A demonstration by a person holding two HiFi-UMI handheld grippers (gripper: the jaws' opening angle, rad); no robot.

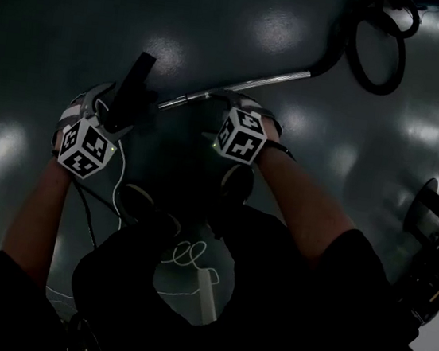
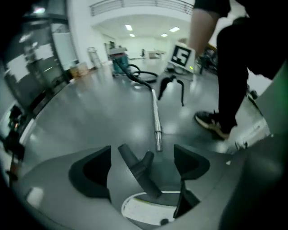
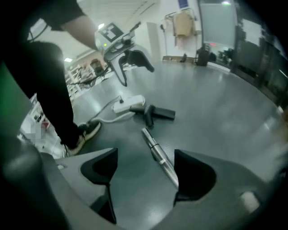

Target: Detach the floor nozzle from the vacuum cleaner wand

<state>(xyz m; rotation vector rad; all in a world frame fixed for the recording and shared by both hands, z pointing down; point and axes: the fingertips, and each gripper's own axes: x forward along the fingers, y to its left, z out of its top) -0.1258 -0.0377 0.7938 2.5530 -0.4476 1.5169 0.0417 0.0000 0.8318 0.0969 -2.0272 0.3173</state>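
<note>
While both my tongs hang above the dark grey floor [image 2: 90, 117], the job looks done. The floor nozzle [image 2: 140, 173], a dark T-shaped piece, lies flat by itself. The metal wand [image 2: 156, 121] lies just beyond it w/ its bare end pointing at the nozzle, a small gap btwn them.

L gripper [image 2: 141, 157]: jaws spread wide, pads on nothing. The nozzle shows btwn them but sits down on the floor, untouched. R gripper [image 3: 144, 168]: jaws wide apart too, empty, w/ the wand's end on the floor below them.

The wand runs back to a black hose [image 2: 141, 78] and the vacuum body [image 2: 119, 63] far off. A white power strip [image 3: 128, 104] w/ cord lies next to the nozzle, near my shoe [image 3: 85, 132].

Step, as I judge it: pull clear and finish. To do it well:
- Lift both tongs straight up w/ jaws wide, so no pad catches the nozzle neck or rolls the wand.
- Don't swing L across the cord.
- Check from above that wand end and nozzle socket lie apart, not half seated.
- If they turned out joined, I'd grip wand w/ R and nozzle neck w/ L, then pull along the tube's line, no sideways bending.
</note>
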